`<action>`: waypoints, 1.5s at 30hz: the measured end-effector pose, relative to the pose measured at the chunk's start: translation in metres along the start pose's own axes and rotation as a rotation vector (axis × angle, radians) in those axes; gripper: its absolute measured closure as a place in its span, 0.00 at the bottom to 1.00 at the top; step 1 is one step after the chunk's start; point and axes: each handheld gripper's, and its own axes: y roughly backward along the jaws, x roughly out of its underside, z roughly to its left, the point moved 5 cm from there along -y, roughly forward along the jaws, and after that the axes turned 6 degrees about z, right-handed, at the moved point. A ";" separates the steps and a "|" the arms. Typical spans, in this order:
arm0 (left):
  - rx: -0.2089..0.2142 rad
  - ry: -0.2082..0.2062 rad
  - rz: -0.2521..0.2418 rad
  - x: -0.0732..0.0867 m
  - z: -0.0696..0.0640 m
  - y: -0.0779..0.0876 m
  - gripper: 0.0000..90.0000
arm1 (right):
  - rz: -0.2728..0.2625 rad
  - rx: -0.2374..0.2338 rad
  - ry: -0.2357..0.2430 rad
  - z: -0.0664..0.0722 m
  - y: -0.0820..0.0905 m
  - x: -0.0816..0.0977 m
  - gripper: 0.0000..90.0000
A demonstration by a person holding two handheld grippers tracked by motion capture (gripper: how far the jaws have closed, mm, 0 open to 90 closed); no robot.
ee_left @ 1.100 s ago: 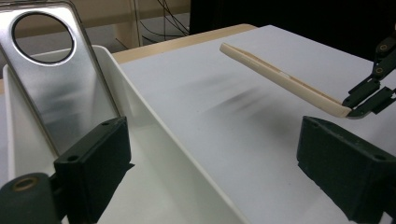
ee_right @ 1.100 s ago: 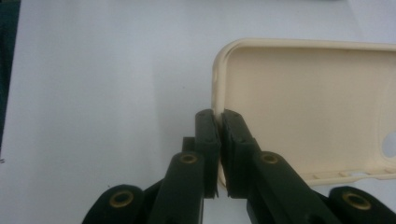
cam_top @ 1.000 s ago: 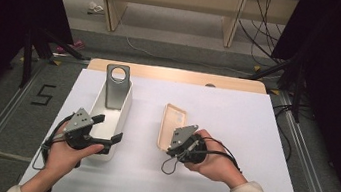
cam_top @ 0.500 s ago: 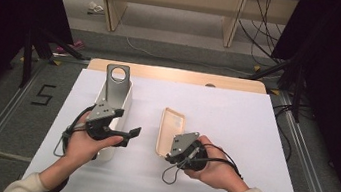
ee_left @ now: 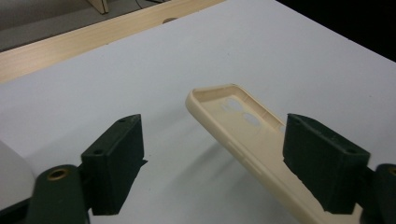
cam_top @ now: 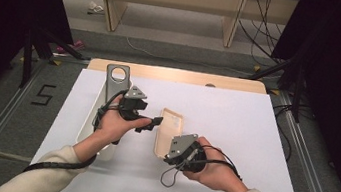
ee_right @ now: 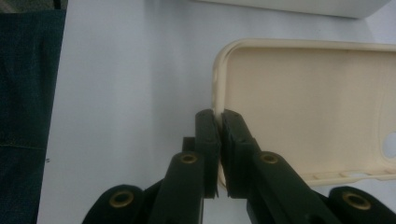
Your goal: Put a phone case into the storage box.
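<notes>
The right tool [ee_right: 218, 154] pinches the phone case's [ee_right: 303, 107] near rim, while the left tool [ee_left: 212, 163], jaws apart and closing, straddles its far end.

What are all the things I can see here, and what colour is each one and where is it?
Phone case: one, cream, on the white sheet mid-table, its near rim pinched by the right hand-held gripper.
Tray: one, white, long, left side of the table.
Metal plate with a round hole: one, grey, at the tray's far end.
Table: one, covered in white, pale wood strip along the far edge.
Number 5 mark: one, black, on the floor left of the table.
Left hand-held gripper: one, black, jaws apart and just closing a little, beside the case's far end.
Right hand-held gripper: one, black, shut on the case rim.
Hands: two, cream sleeves.
</notes>
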 end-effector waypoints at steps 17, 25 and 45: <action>0.053 0.169 0.114 -0.002 0.003 -0.033 0.52 | -0.003 0.003 0.024 0.004 0.001 -0.005 0.96; 0.105 0.254 0.100 -0.001 0.002 -0.035 0.71 | 0.000 0.006 0.035 0.006 0.000 -0.006 0.96; 0.052 0.056 -0.156 -0.015 -0.025 0.004 0.90 | -0.015 0.059 -0.029 0.000 -0.011 0.001 0.70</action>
